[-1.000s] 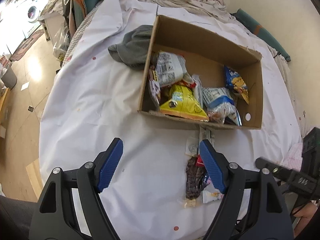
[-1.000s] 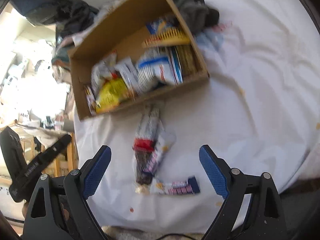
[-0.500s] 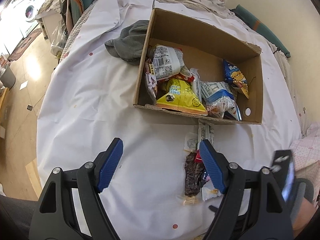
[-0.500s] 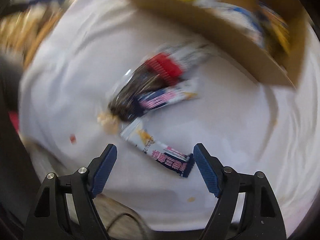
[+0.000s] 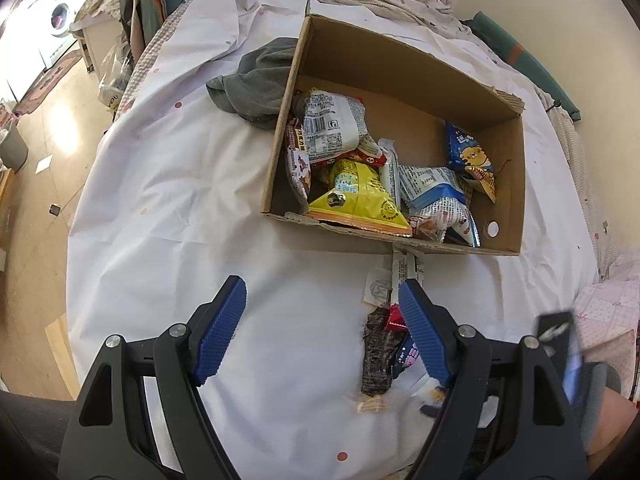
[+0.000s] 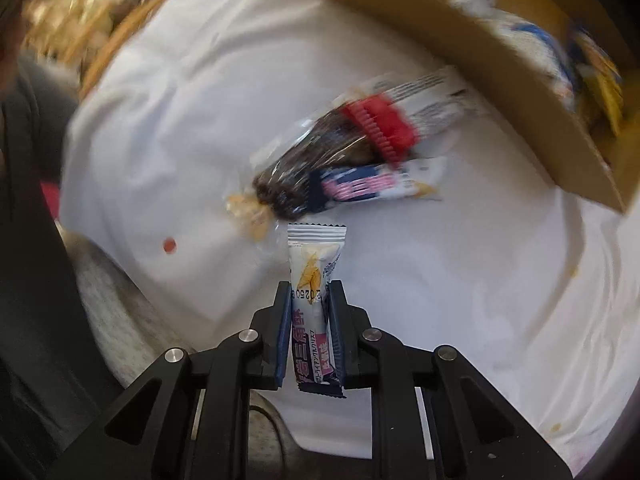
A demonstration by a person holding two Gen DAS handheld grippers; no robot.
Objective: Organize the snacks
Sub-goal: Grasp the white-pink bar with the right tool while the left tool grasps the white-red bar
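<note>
Left wrist view: left gripper [image 5: 320, 332] is hovering with fingers spread and empty over the bed sheet [image 5: 180, 200], cardboard box [image 5: 404, 60] of snacks beyond.

Right wrist view: right gripper [image 6: 310, 292] fingers are clamping a snack bar [image 6: 314, 280] mid-length. Light, crinkly, probably crushable wrapper; a mid-body hold is looking right.

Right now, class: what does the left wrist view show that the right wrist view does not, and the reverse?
Only the left wrist view shows the grey cloth beside the cardboard box, and the left gripper with its jaws apart over bare sheet. Only the right wrist view shows the right gripper shut on a snack bar. Both show the box and the dark snack pack on the white sheet.
</note>
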